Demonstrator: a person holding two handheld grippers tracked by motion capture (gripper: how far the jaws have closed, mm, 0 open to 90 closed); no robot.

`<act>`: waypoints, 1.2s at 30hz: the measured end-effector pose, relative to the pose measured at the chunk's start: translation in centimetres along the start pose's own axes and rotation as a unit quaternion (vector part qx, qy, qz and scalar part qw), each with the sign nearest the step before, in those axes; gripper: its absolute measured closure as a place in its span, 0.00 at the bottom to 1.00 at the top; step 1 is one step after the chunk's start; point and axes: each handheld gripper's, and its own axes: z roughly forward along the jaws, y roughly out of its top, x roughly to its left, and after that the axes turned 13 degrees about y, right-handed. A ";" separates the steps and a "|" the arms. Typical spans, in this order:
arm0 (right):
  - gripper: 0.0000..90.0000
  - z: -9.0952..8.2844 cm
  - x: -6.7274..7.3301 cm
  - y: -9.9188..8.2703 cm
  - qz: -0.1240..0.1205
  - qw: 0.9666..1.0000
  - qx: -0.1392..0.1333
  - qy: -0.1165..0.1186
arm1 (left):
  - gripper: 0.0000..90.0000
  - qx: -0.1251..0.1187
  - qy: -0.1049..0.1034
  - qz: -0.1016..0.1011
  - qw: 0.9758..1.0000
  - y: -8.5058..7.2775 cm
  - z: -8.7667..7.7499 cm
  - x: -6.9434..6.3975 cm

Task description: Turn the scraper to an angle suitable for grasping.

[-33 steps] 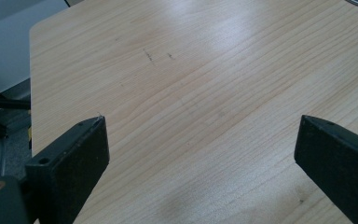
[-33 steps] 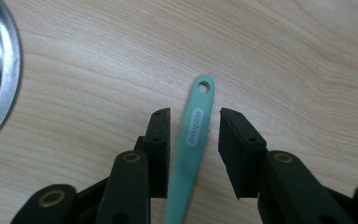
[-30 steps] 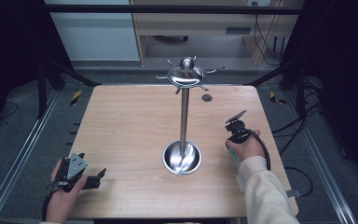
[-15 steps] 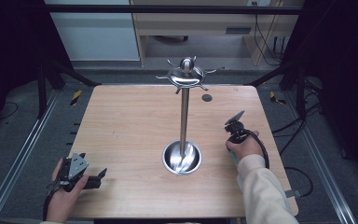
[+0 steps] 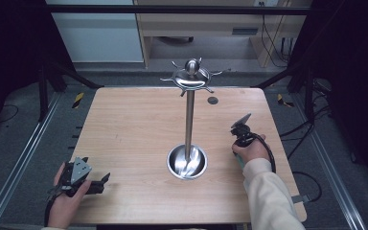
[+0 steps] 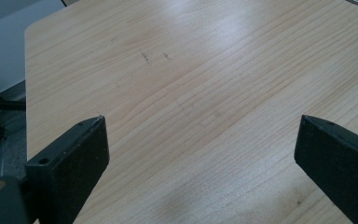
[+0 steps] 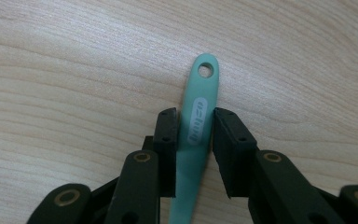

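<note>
the wooden table point(image 5: 134, 129) carries a tall steel stand point(image 5: 189, 120) at its middle, its round base dish point(image 5: 187, 162) showing nothing but reflections. right of the stand, your right gripper point(image 7: 195, 130) is clamped on a green handle point(image 7: 198, 112). far left of the stand, near the front edge, your left gripper point(image 6: 200, 140) is spread wide over bare wood.

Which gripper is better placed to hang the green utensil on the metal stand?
Right. The right gripper is shut on the green utensil handle, beside the stand; the left gripper is open over bare table.
</note>
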 end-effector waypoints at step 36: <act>0.83 -13.3 2.1 -1.2 -0.086 0.981 -0.173 0.015 | 0.03 0.002 0.004 -0.004 1.000 -0.3 -0.1 0.3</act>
